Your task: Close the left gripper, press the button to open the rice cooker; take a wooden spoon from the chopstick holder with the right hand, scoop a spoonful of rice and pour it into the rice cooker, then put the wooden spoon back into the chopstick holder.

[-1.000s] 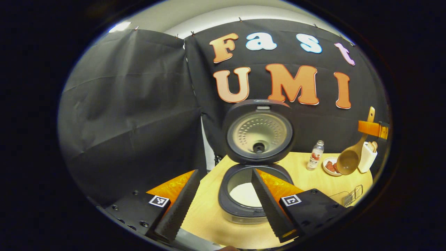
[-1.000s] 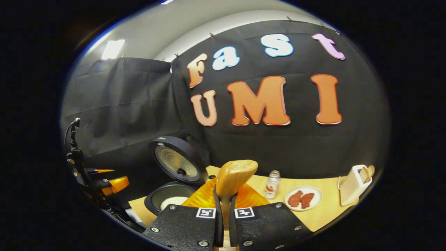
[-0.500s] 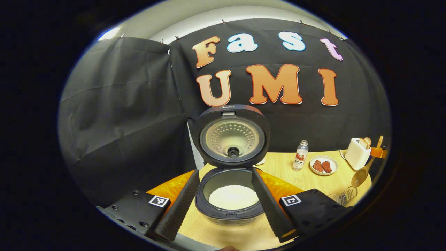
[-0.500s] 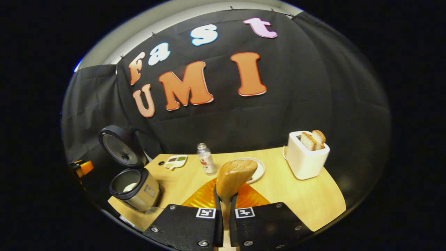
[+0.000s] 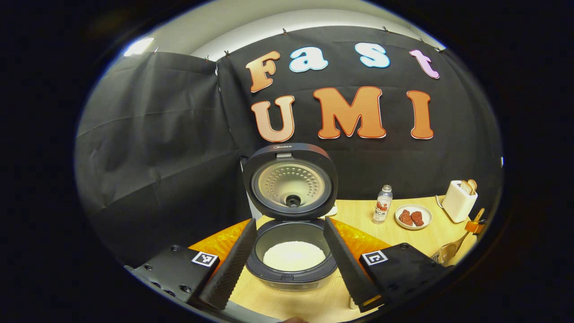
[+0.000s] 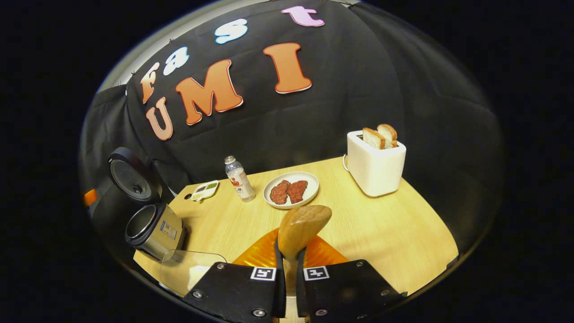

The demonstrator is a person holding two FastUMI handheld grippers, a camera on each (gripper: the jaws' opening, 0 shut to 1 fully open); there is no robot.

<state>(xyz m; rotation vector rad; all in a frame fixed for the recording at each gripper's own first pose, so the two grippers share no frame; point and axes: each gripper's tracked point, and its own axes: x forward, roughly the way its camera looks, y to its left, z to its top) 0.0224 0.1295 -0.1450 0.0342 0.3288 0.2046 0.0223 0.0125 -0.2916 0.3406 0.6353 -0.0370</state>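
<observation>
Your left claw [image 5: 287,262] hangs with its two ribbed black fingers spread wide and nothing between them; through the gap you look straight down into the dark grey round rice cooker [image 5: 291,264]. Its lid [image 5: 290,181] stands upright behind the pot, the perforated metal inner face turned toward you, and a bed of white rice [image 5: 293,255] lies inside the pot. The cooker sits on the pale wooden worktop [image 5: 399,235] near its left end.

Your right claw [image 6: 287,264] is clamped tight on the light wooden spoon [image 6: 301,228]: both fingers press the neck of it, and the rounded bowl rises just above the fingertips with its back toward the camera. In the left gripper view the same spoon [image 5: 455,246] appears small at the far right edge, low over the worktop beside a wire rack that is too small to make out well.

In the right gripper view the rice cooker [image 6: 154,229] stands far to the left at the worktop's edge. A clear plastic container [image 6: 190,269] lies just beside it, nearer you. Farther back stand a small clear bottle with a red label [image 6: 240,179], a white round plate with two reddish-brown pieces [image 6: 291,189] and a white toaster holding two bread slices [image 6: 376,161]. A small white divided dish [image 6: 205,189] sits near the bottle, toward the cooker.
</observation>
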